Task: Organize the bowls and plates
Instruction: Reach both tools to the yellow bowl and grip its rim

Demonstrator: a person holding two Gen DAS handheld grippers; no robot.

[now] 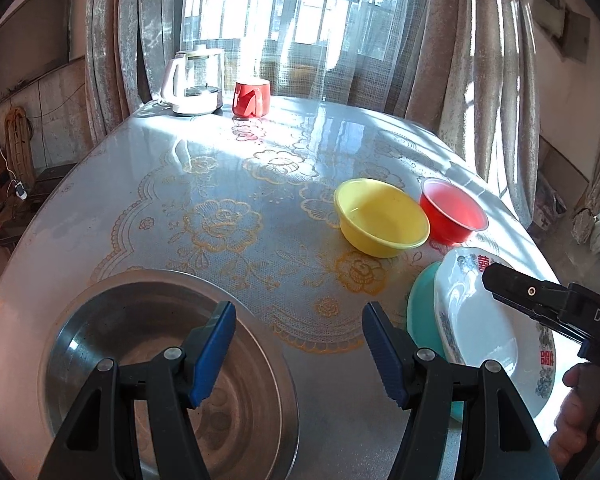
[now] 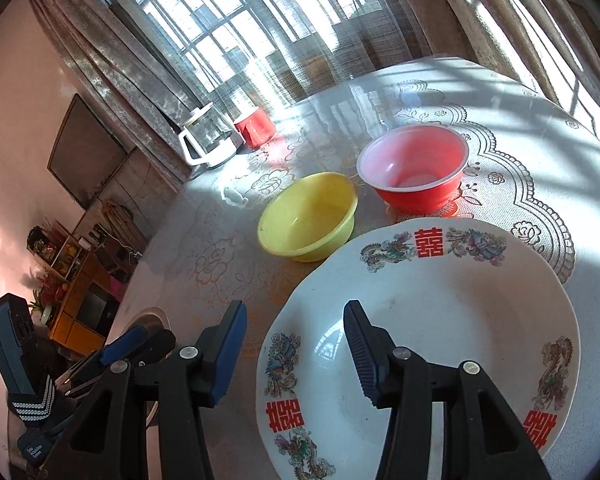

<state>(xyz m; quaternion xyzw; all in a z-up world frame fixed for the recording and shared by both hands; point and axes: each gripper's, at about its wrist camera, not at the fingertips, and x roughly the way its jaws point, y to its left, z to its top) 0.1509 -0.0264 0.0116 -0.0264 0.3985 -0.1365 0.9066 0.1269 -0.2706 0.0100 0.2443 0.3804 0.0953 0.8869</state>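
Observation:
A white plate with red characters (image 2: 440, 320) lies on a teal plate (image 1: 422, 300) at the right of the table; it also shows in the left wrist view (image 1: 484, 320). My right gripper (image 2: 296, 344) is open, its jaws straddling the white plate's left rim; it also shows in the left wrist view (image 1: 540, 300). A steel plate (image 1: 148, 360) lies at the near left. My left gripper (image 1: 298, 344) is open and empty, above the steel plate's right edge. A yellow bowl (image 1: 380, 218) and a red bowl (image 1: 452, 210) stand side by side behind the plates.
A glass kettle (image 1: 196, 80) and a red mug (image 1: 252, 98) stand at the table's far edge by the curtained window. A flowered cloth (image 1: 220, 220) covers the round table. A cabinet (image 2: 80, 292) stands beyond the table's left side.

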